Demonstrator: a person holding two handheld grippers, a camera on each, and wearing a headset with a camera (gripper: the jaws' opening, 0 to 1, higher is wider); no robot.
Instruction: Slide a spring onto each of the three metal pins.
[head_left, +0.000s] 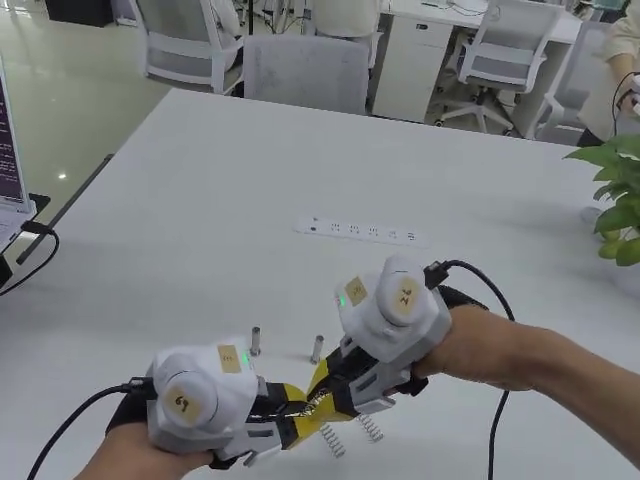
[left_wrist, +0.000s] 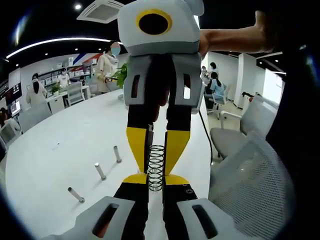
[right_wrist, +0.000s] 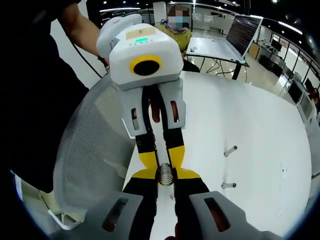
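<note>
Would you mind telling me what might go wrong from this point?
The spring is pinched tip to tip between the left gripper and right gripper; it may shoot away when one lets go. The loose springs lie close beside the grippers and could be knocked. The small upright pins might topple on a clumsy approach.

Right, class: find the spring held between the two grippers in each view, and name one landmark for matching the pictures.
Head view: the spring is low centre, where the left gripper and right gripper meet.
Left gripper view: centre, upright, coils seen side-on.
Right gripper view: lower centre, seen end-on.
Shared landmark: the metal pins standing on the table.
</note>
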